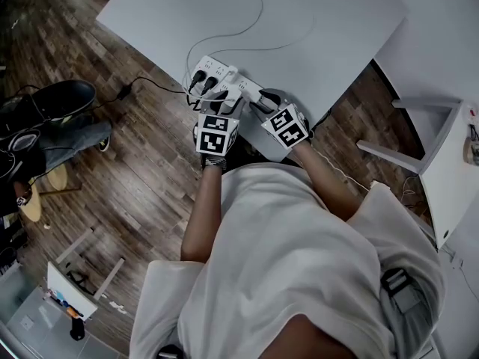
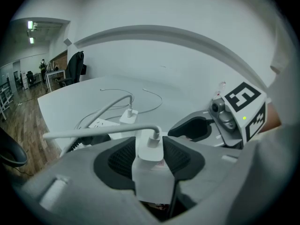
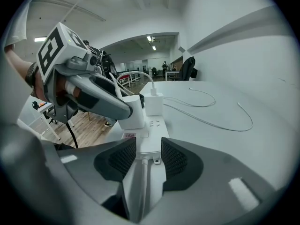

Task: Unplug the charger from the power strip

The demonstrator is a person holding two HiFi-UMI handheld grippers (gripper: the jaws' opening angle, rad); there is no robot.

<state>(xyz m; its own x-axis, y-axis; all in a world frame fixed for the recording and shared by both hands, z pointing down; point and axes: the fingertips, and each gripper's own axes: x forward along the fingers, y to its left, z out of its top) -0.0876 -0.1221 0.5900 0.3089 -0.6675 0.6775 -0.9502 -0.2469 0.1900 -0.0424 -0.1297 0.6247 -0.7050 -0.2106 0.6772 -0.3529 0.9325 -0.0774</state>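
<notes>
Charger (image 2: 150,168) clamped tight between left gripper (image 2: 150,146) pads, seated in power strip (image 3: 152,125) just ahead of right gripper (image 3: 144,154). Right jaws spread, straddling strip's cable end, pads at its sides, no obvious squeeze. Tip imo: pin strip first, then pull charger straight out. No sideways wiggle, since second white plug (image 3: 153,102) sits just beyond.

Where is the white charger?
In the left gripper view the white charger is pinched between the left tongs, plugged into the power strip on the table.
</notes>
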